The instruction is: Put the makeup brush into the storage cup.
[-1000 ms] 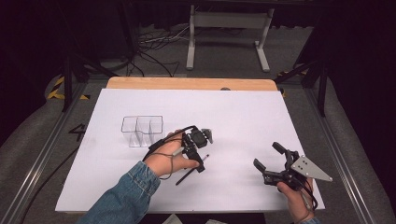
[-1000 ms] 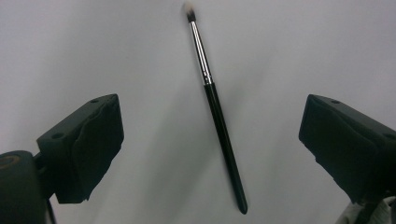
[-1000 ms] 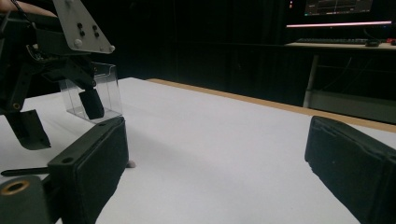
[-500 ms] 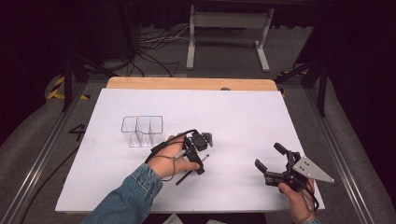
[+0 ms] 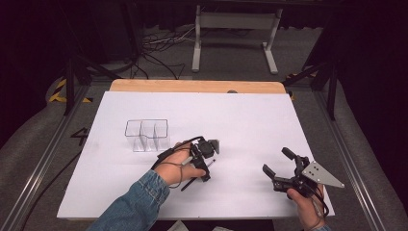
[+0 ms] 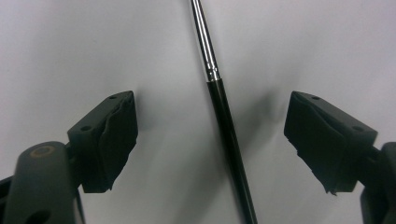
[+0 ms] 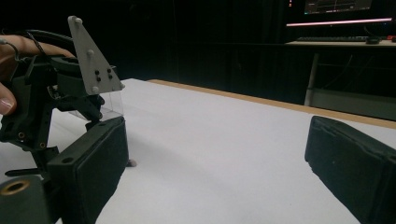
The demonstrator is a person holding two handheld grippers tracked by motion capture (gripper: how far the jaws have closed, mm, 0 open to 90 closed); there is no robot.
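Left hand-held gripper (image 6: 212, 140) jaws apart, straddling the brush (image 6: 224, 121) lying on the worktop (image 5: 250, 120) at 6 o'clock of centre. Recommend lowering squarely, then clamping the black handle. Right hand-held gripper (image 5: 281, 168) apart, idle.

Your white desk (image 5: 250, 120) is glowing under even overhead light while the surrounding room is sitting in near darkness. In the left gripper view, glare is streaking the brush (image 6: 219, 107) ferrule, and soft shadows are falling beside it. Your near jaws are blurring slightly.
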